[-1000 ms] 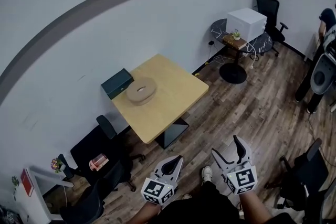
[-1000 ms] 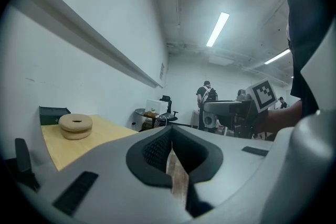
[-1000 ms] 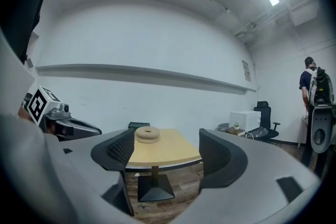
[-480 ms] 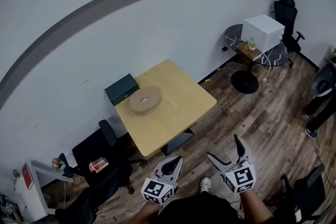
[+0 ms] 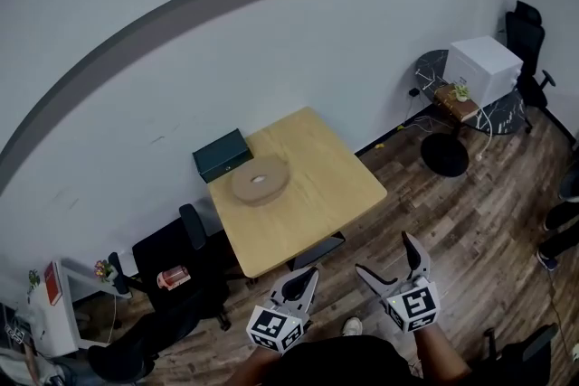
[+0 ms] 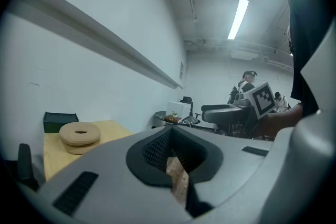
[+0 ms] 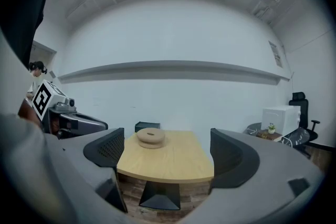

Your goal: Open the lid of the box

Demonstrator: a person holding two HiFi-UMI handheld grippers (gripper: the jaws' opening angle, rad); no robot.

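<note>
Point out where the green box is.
In the head view the green box sits at the table's far left corner by the wall, beside the wooden ring.

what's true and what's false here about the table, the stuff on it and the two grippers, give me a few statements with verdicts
1. The dark green box sits on the wooden table, at its wall-side edge. True.
2. The round tan object lies on top of the green box. False: it lies on the table, beside the box.
3. The right gripper is open with nothing between its jaws. True.
4. The left gripper is holding the green box. False: its jaws are together on nothing, well short of the table.
5. The white box stands on the wooden table. False: it stands on a dark round table further right.
</note>
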